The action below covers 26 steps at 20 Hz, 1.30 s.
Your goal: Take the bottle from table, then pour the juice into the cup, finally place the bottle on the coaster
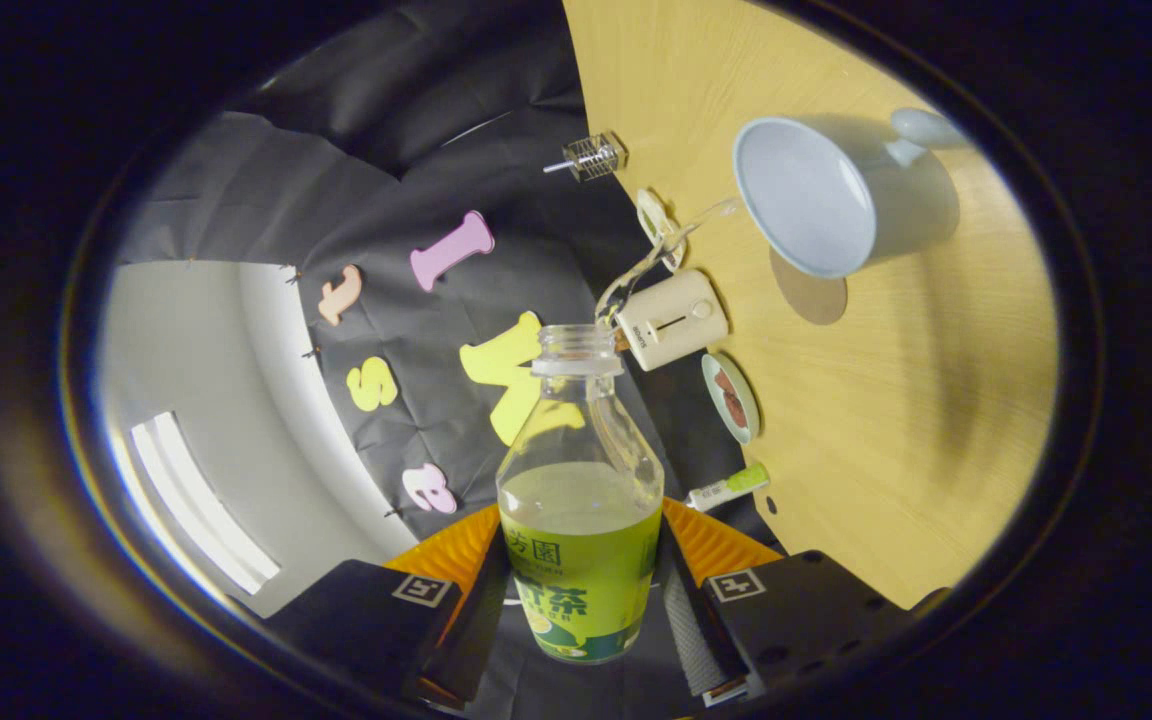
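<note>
Light wooden table (896, 420) carries cup (841, 195), round coaster (816, 295), small dish (733, 397), cream box (673, 319).

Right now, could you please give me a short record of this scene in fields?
tool: shut on the bottle, one finger on each side of it
bottle: uncapped, about half full of pale juice, mouth pointing ahead of the fingers
cup: white mug on the wooden table, beyond the bottle's mouth
coaster: brown disc beside the cup, bare
task stage: bottle taken, not yet on coaster

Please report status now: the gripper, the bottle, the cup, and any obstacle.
Gripper shut on clear plastic bottle with green label, uncapped, part full. Pale blue cup on wooden table, beyond the fingers. Round brown coaster beside the cup, bare. Nothing between bottle and cup.
</note>
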Motion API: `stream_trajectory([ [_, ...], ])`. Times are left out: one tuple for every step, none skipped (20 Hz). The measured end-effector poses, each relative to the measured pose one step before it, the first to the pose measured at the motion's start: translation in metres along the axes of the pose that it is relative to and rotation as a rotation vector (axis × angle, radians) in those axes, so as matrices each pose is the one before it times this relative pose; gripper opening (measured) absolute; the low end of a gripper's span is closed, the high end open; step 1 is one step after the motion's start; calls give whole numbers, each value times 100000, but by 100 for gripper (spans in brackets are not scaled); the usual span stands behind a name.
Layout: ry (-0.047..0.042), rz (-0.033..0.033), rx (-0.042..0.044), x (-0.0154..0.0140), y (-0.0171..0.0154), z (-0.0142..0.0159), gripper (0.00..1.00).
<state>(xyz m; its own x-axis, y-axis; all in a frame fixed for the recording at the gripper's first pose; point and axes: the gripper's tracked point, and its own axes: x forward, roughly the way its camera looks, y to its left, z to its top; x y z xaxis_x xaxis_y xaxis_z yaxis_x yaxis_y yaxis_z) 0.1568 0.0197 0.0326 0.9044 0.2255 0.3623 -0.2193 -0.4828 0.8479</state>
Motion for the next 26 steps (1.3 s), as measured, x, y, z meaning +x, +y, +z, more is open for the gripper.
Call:
stream_trajectory([
  [-71,683,1778,-176,237,2,78],
  [-564,172,1627,6,-71,169,78],
  [-155,-46,1318,-141,-141,10,78],
  [-520,-251,1313,-38,-152,175,78],
  [-89,256,1478,28,131,142,78],
  [123,572,1599,-26,39,26,78],
  [12,172,1490,90,15,170,78],
  [-108,-132,1480,-45,-138,102,78],
  [-48,-376,1235,-7,-53,253,78],
  [-139,-370,903,-129,-111,154,78],
  [-465,220,990,-25,69,363,78],
  [-158,-125,872,9,-45,137,78],
  [-149,-60,880,-133,68,165,78],
  [-166,37,690,-108,31,197,78],
  [-31,-33,695,100,87,47,78],
  [-124,50,822,-44,49,133,78],
  [-315,66,943,-71,163,148,78],
  [210,-329,760,23,-25,111,78],
  [-275,-377,1061,-70,70,113,78],
  [-177,19,983,-27,38,195,78],
  [122,95,779,54,140,19,78],
  [-46,28,860,102,57,180,78],
  [-10,-49,1083,-273,63,-36,78],
  [-202,215,1453,-116,53,48,78],
  [-67,264,1325,-112,301,-2,78],
  [12,119,822,-4,280,-117,78],
])
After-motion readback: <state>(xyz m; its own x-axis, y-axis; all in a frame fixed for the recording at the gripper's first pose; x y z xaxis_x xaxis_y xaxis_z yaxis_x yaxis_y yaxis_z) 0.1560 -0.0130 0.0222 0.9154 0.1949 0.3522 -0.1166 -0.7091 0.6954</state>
